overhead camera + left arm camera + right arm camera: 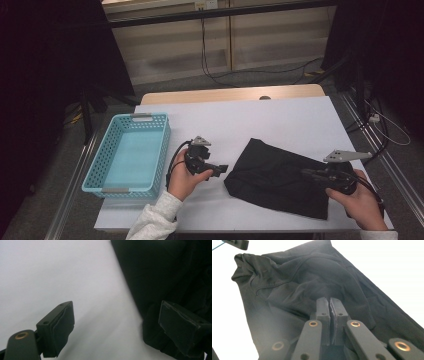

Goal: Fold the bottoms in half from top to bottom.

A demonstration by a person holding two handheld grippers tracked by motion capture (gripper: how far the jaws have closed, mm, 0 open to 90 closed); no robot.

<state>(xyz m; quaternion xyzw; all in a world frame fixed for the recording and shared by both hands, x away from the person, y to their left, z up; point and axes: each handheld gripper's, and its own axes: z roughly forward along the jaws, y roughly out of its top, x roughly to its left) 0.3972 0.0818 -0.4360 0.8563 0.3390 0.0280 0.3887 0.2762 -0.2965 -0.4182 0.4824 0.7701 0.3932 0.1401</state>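
— On the white table cover (pixel 280 115), where did the black garment (pixel 280 177) lie?
— Toward the right-hand near side, folded and rumpled, well apart from the blue basket (pixel 92 172) at the left edge.
— How did the right gripper (pixel 306 173) stand?
— Its jaws were pressed together, pad against pad, above the cloth's right part. In the right gripper view (pixel 330 302) the pads met with barely a slit between them, and I couldn't tell whether any fabric was pinched there.
— And the left gripper (pixel 220 169)?
— Spread wide, with nothing between the pads. It was held just beside the garment's left edge. In the left gripper view (pixel 117 322) one pad (pixel 62 325) stood over bare white cover and the other in front of the dark cloth (pixel 160 272).
— Was that pad touching the cloth?
— I couldn't say.
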